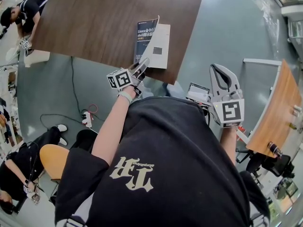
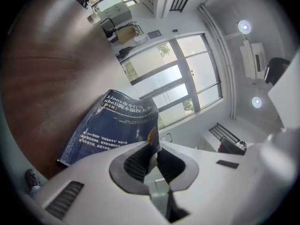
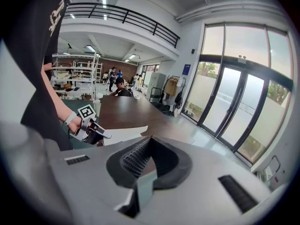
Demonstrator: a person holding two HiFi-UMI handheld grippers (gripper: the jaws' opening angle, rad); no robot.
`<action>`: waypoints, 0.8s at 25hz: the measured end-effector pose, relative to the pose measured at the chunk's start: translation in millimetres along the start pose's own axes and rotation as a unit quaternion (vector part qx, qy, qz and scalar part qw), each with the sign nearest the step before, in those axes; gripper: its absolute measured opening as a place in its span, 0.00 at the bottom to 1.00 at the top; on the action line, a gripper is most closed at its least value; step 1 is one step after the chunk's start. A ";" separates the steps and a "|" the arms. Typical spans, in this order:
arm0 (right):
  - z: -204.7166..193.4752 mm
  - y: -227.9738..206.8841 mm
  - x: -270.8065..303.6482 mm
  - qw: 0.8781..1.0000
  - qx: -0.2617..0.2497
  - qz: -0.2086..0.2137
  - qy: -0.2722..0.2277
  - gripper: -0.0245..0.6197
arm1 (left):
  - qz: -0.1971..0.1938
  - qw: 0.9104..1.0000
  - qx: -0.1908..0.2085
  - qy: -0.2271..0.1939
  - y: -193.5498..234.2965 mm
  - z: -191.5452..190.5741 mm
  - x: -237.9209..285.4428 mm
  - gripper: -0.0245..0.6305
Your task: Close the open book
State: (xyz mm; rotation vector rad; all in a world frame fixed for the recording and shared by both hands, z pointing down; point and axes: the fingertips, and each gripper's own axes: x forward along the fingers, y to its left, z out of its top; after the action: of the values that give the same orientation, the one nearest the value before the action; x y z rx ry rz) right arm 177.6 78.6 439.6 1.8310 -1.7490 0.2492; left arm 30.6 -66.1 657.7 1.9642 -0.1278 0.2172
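Your L claw (image 1: 143, 64) grips book cover (image 1: 146, 34), raised; pages (image 1: 162, 44) lie right of it on bench (image 1: 94, 22). R claw (image 1: 218, 74) closed, empty.

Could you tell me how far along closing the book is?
Done: the left gripper is clamped on the blue front cover at its edge. In hand: the cover stands raised partway above the white pages on the table. Left: fold it down onto the pages and release. The right gripper hangs off the table, shut and empty.

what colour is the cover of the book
The book cover is dark blue with white lettering; left gripper view shows it best.
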 end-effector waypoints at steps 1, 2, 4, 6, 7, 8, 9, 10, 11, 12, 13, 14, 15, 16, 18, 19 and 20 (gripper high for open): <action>-0.3 -3.9 -0.6 1.000 0.010 -0.005 -0.003 0.02 | 0.004 1.000 0.002 0.005 0.5 -1.4 1.7 0.07; -0.4 -7.7 -1.3 1.000 0.020 -0.009 -0.005 0.02 | 0.007 1.000 0.004 0.009 0.7 -2.7 3.3 0.07; -1.4 -15.3 -3.7 0.999 0.035 -0.016 -0.011 0.02 | 0.014 1.000 0.008 0.017 0.4 -5.8 7.1 0.07; -4.1 -22.3 -6.9 0.999 0.048 -0.021 -0.016 0.02 | 0.020 0.999 0.013 0.026 0.2 -10.4 12.2 0.07; -6.2 -24.9 -7.9 0.998 0.052 -0.023 -0.017 0.02 | 0.023 0.999 0.016 0.031 0.6 -12.5 14.5 0.07; -8.7 -26.8 -8.3 0.998 0.055 -0.025 -0.016 0.02 | 0.026 0.999 0.019 0.037 1.6 -14.0 16.4 0.07; -10.5 -28.0 -8.1 0.998 0.057 -0.027 -0.015 0.02 | 0.030 0.998 0.023 0.042 2.8 -15.1 17.6 0.07; -11.0 -28.7 -7.6 0.998 0.058 -0.028 -0.015 0.02 | 0.034 0.998 0.026 0.048 4.0 -15.9 18.4 0.07; -10.5 -29.3 -7.2 0.998 0.060 -0.029 -0.016 0.02 | 0.038 0.997 0.029 0.054 4.8 -16.6 19.0 0.07; -10.5 -30.0 -7.0 0.997 0.062 -0.029 -0.017 0.02 | 0.042 0.997 0.032 0.060 5.5 -17.4 19.6 0.07; -11.3 -31.1 -6.8 0.997 0.066 -0.029 -0.016 0.02 | 0.045 0.996 0.036 0.065 6.2 -18.3 20.4 0.07; -12.7 -32.4 -6.6 0.997 0.070 -0.030 -0.016 0.02 | 0.048 0.996 0.039 0.070 6.9 -19.5 21.6 0.07; -14.1 -33.8 -6.5 0.997 0.073 -0.030 -0.015 0.02 | 0.050 0.995 0.041 0.074 7.6 -21.0 22.9 0.07; -15.3 -35.1 -6.6 0.997 0.076 -0.030 -0.016 0.02 | 0.053 0.995 0.044 0.077 8.1 -22.7 24.2 0.07; -18.1 -37.1 -6.9 0.996 0.078 -0.029 -0.017 0.02 | 0.058 0.994 0.049 0.082 8.5 -25.7 26.1 0.07; -19.7 -37.8 -6.8 0.996 0.079 -0.029 -0.018 0.02 | 0.060 0.993 0.051 0.084 8.5 -26.6 27.1 0.08; -21.3 -38.8 -6.5 0.996 0.081 -0.030 -0.018 0.02 | 0.063 0.993 0.053 0.088 9.0 -27.5 28.2 0.08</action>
State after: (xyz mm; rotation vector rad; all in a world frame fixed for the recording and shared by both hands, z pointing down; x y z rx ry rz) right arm 219.5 93.9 442.6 2.0108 -1.7388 0.3461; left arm 53.9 -44.0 682.3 2.0349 -0.1269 0.4862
